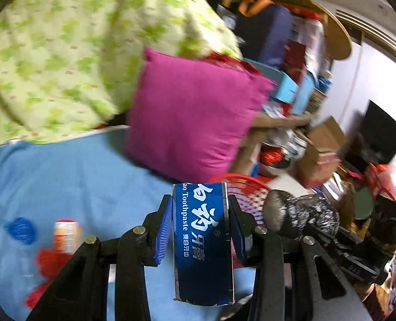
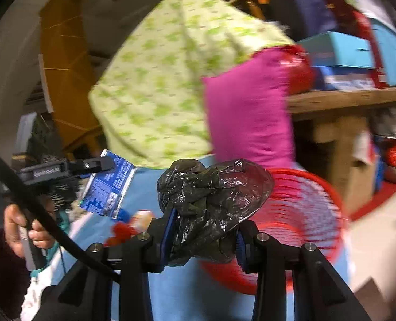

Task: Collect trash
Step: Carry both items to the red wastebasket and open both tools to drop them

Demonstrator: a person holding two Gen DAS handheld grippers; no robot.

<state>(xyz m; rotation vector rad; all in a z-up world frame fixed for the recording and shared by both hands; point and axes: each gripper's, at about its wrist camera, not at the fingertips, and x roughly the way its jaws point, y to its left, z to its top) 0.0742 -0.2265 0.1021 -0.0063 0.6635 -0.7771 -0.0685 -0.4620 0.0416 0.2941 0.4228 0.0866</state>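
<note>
My left gripper (image 1: 200, 230) is shut on a blue toothpaste box (image 1: 202, 243) and holds it above the blue bed sheet (image 1: 64, 187). My right gripper (image 2: 202, 238) is shut on a crumpled black plastic bag (image 2: 211, 203). The bag also shows in the left wrist view (image 1: 302, 216), to the right of the box. A red mesh basket (image 2: 299, 214) stands just right of and behind the bag; its rim shows behind the box in the left wrist view (image 1: 238, 182). The left gripper with the box (image 2: 109, 187) shows at the left in the right wrist view. An orange-and-white packet (image 1: 65, 234) and red scraps (image 1: 51, 262) lie on the sheet.
A magenta cushion (image 1: 195, 112) and a green-patterned quilt (image 1: 77, 53) rest at the back of the bed. A cluttered wooden shelf (image 2: 358, 99) with boxes stands to the right. Cardboard boxes (image 1: 323, 149) and bags crowd the floor.
</note>
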